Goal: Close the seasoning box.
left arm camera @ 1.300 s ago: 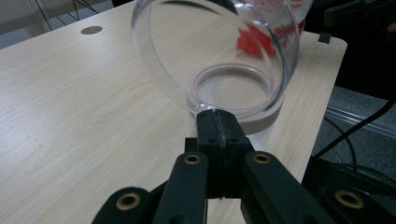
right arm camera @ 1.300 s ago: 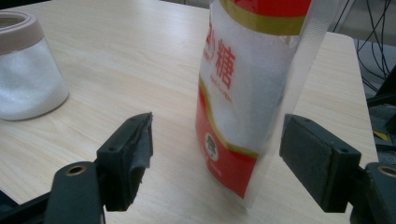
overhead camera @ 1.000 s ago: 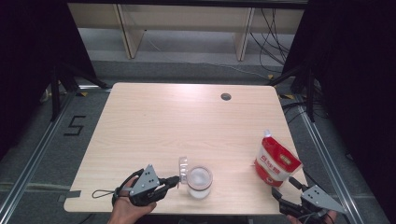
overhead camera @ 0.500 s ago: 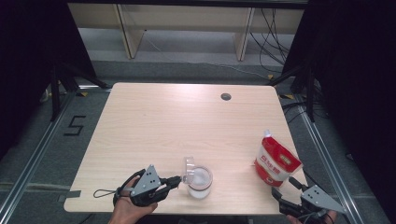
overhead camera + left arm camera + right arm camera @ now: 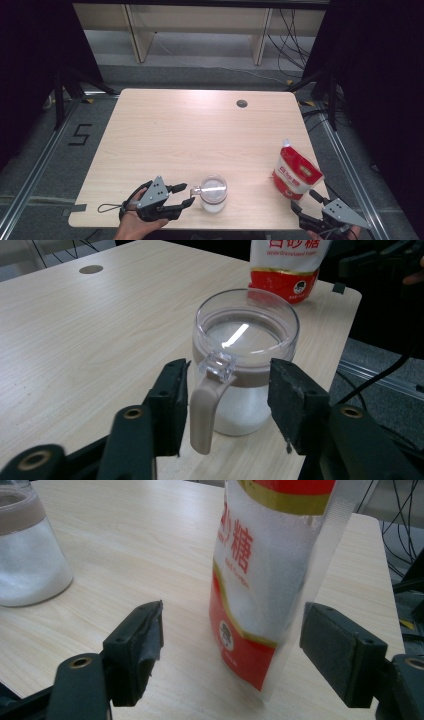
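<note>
A clear jar (image 5: 213, 192) of white sugar, with a beige band, a beige handle (image 5: 202, 410) and a clear lid lying flat, stands near the table's front edge. My left gripper (image 5: 187, 194) sits just left of it. Its jaws have just been opening and now stand apart on either side of the handle (image 5: 195, 190) without pressing on it. A red and white sugar pouch (image 5: 296, 172) stands upright at the right. My right gripper (image 5: 304, 201) is in front of the pouch (image 5: 260, 580), open, with the pouch's lower edge between its wide-spread jaws, untouched.
The light wooden table (image 5: 200, 130) has a round cable hole (image 5: 242, 103) at the back right. The pouch and the right gripper are close to the table's right front corner. Dark floor, metal rails and cables surround the table.
The jar's clear lid stood raised at its left rim and now lies flat. The left gripper's jaws, shut before, have parted. Neither hand has shifted.
</note>
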Tool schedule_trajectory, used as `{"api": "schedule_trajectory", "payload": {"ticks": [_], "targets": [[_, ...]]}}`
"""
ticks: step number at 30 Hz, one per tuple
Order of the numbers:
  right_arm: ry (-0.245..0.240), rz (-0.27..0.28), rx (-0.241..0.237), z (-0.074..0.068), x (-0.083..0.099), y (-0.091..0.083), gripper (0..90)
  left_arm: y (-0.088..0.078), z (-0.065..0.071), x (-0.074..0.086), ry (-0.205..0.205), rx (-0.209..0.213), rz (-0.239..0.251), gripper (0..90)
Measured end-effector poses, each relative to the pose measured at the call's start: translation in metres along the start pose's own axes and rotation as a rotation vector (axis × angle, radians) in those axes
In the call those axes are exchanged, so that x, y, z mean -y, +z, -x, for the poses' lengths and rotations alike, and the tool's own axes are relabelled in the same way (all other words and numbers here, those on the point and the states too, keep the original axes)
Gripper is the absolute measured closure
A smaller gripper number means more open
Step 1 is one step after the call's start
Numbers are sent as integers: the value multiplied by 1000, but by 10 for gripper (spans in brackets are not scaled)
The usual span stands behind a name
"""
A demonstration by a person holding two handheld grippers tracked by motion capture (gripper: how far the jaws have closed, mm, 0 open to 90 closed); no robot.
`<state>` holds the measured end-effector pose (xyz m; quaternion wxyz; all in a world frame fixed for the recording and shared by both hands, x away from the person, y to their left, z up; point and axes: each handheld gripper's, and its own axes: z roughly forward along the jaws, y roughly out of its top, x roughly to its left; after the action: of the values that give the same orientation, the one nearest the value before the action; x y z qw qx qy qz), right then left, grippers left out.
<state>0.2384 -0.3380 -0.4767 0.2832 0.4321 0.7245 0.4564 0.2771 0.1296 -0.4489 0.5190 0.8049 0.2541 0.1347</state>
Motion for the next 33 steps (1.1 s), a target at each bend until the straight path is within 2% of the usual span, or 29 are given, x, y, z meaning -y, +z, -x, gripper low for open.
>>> {"api": "schedule_trajectory", "payload": {"ticks": [1, 3, 4, 5, 7, 8, 10, 11, 12, 13, 16, 17, 19, 20, 21, 24, 26, 28, 29, 30, 31, 33], "targets": [[-4, -2, -2, 0, 0, 0, 266, -1, 0, 1, 0, -13, -4, 474], [3, -7, 3, 0, 0, -1, 266, -3, 0, 4, -36, -12, -2, 431], [5, -7, -3, 0, 0, -1, 266, -4, -2, 5, -12, -13, 0, 420], [8, -7, 0, 0, 0, -1, 266, -6, -2, 6, -32, -23, -8, 414], [-10, 11, 25, 0, 0, -1, 266, -8, -3, 9, -42, -26, -3, 399], [-6, 7, 16, 0, 0, -1, 266, -10, -3, 11, -52, -30, -6, 393], [-1, 9, 12, 0, 0, -1, 266, -13, -5, 13, -30, -32, -9, 381], [1, 11, 20, 0, 0, -1, 267, -13, -4, 14, -55, -37, -10, 372], [12, 9, 16, -1, 0, -1, 270, -15, -3, 15, -63, -40, -10, 362], [-1, 9, 17, 0, 0, -1, 271, -16, -3, 17, -63, -44, -21, 355], [20, 3, 34, -1, 0, -3, 271, -18, -2, 20, -63, -44, -27, 346], [-13, 8, 33, 1, 0, -3, 271, -19, -2, 21, -65, -45, -29, 344], [-10, 10, 43, 1, 0, -3, 271, -19, -1, 23, -69, -46, -31, 341], [5, 9, 27, 0, 0, -3, 271, -19, -1, 23, -71, -46, -31, 340], [-10, 10, 36, 1, 1, -4, 271, -19, -1, 24, -68, -47, -28, 340], [4, 9, 44, 1, 1, -6, 271, -20, -2, 25, -59, -44, -38, 340], [-17, 15, 47, 2, 1, -6, 271, -21, -2, 25, -58, -49, -45, 340], [27, -4, 55, -1, 2, -8, 271, -21, -4, 26, -38, -42, -39, 337], [37, -6, 53, -1, 2, -8, 271, -20, -4, 26, -46, -39, -29, 335], [12, 6, 51, 2, 2, -8, 271, -21, -3, 27, -55, -44, -36, 332], [18, 4, 55, 2, 2, -8, 271, -20, -2, 27, -73, -46, -35, 328], [30, 3, 63, 1, 3, -10, 271, -21, -2, 28, -77, -49, -38, 322]]}}
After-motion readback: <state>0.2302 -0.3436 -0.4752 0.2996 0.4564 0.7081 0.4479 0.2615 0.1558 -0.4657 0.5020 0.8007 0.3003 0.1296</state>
